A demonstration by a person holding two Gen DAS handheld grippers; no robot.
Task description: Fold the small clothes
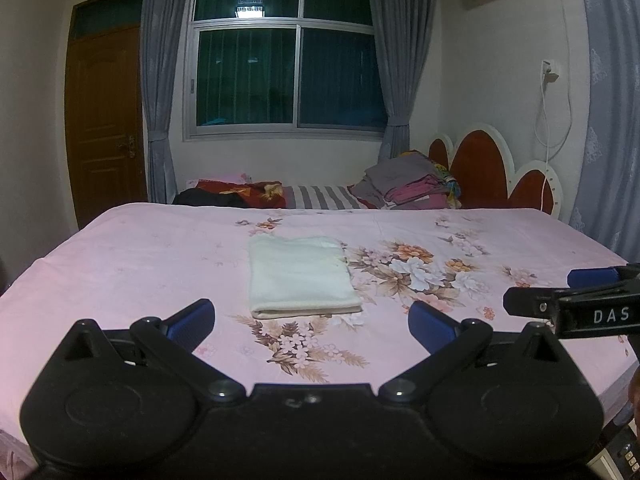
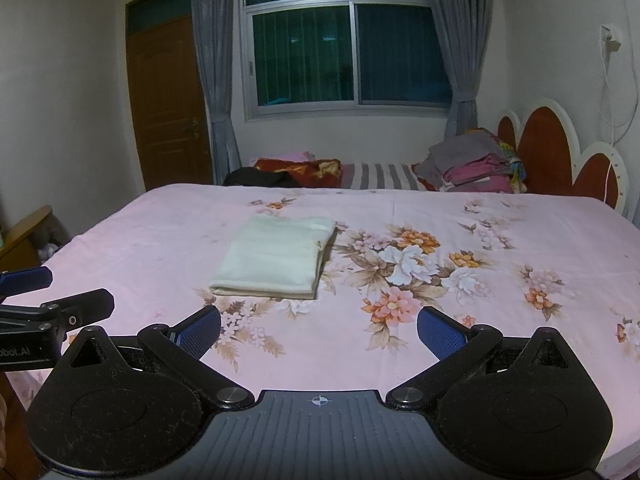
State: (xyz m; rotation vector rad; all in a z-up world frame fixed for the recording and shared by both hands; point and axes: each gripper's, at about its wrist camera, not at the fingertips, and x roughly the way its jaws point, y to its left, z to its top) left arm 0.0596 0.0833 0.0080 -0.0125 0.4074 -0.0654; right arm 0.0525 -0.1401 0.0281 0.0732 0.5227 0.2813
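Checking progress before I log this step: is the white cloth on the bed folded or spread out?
Folded. The white cloth lies as a neat rectangle on the pink bedsheet, with doubled layers visible along its near edge.

The left gripper [image 1: 311, 322] fills the bottom of its own view, its two blue-padded fingers [image 1: 192, 320] spread wide with nothing between them. The right gripper [image 2: 319, 330] sits likewise low in its frame, fingers wide apart and empty. Each shows at the other view's side edge, level.
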